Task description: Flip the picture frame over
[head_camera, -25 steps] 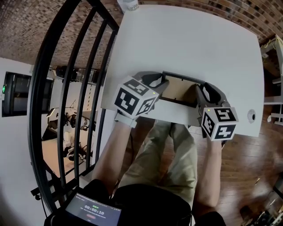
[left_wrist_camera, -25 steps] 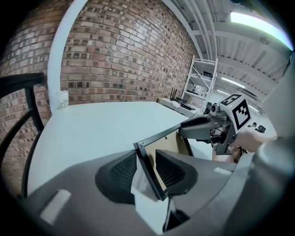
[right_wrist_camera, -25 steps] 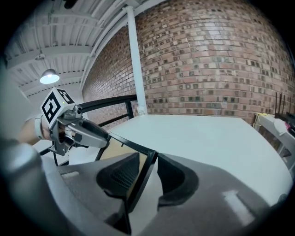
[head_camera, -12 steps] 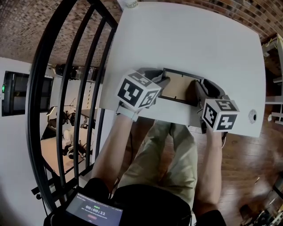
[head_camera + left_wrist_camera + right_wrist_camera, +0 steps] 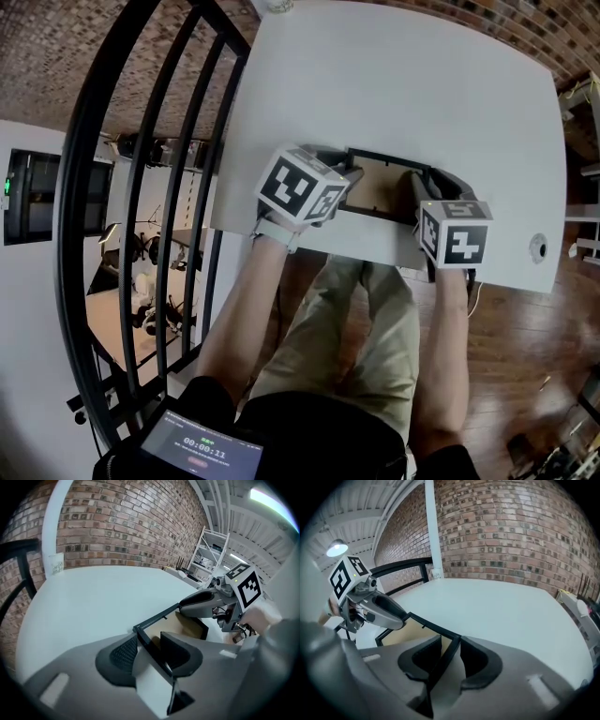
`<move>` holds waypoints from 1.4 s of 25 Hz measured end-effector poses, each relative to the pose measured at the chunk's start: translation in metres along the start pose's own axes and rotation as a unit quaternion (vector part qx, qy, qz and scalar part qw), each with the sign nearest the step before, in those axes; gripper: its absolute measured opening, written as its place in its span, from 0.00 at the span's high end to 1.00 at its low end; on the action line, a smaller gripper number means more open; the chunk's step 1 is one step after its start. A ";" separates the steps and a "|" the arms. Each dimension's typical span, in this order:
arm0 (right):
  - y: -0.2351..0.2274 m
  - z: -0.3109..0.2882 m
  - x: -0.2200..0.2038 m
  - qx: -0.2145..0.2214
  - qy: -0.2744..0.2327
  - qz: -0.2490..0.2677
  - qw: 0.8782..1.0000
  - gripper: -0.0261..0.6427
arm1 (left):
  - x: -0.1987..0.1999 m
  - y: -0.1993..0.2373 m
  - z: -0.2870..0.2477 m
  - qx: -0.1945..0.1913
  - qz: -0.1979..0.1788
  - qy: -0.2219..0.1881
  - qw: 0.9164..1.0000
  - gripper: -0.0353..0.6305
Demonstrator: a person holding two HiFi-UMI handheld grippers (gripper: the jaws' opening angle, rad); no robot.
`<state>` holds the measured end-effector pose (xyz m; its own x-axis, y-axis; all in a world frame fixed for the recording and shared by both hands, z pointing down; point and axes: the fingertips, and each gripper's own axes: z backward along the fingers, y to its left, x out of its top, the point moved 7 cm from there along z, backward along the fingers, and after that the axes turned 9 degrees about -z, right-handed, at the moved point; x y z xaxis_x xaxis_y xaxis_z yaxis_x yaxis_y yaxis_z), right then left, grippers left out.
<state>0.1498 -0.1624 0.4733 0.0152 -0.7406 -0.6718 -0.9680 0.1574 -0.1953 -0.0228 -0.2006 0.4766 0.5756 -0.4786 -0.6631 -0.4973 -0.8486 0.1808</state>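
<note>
frame (image 5: 378, 189): centre of head view, near worktop (image 5: 394, 84) lower edge, brown side up | left claw (image 5: 149, 648): just been opening, slack around one end rail | right claw (image 5: 449, 660): loose around other rail | I judge it light, stiff, maybe fragile; I'd grip opposite rails

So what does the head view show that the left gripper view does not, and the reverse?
Only the head view: the person's legs, the black railing and a timer screen. Only the left gripper view: a ceiling light, and the jaws of the left gripper, which have just been opening, astride the picture frame edge. Both: that frame, the white table and the right gripper.
</note>
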 end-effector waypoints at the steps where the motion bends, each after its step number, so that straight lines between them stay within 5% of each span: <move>1: 0.000 -0.001 -0.001 -0.002 0.003 0.001 1.000 0.79 | 0.000 0.000 -0.001 0.000 -0.001 0.004 1.000 0.70; 8: -0.004 0.002 0.000 0.011 -0.012 -0.006 1.000 0.80 | 0.001 0.002 0.002 -0.002 -0.005 -0.002 1.000 0.71; 15: -0.002 0.036 0.000 0.013 -0.062 0.005 0.998 0.79 | 0.007 -0.003 0.045 0.043 -0.010 -0.073 0.996 0.74; 28: 0.065 0.206 -0.034 0.036 -0.155 0.047 0.986 0.81 | 0.005 -0.123 0.171 0.047 -0.041 -0.205 0.977 0.81; 35: 0.098 0.280 -0.061 0.032 -0.216 0.046 0.975 0.94 | -0.016 -0.182 0.230 0.043 -0.029 -0.260 0.964 0.86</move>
<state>0.1240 0.0811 0.2949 0.0463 -0.3787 -0.9244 -0.9529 0.2610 -0.1547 -0.0907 0.0135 0.2872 0.2120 -0.2345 -0.9487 -0.5384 -0.8382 0.0869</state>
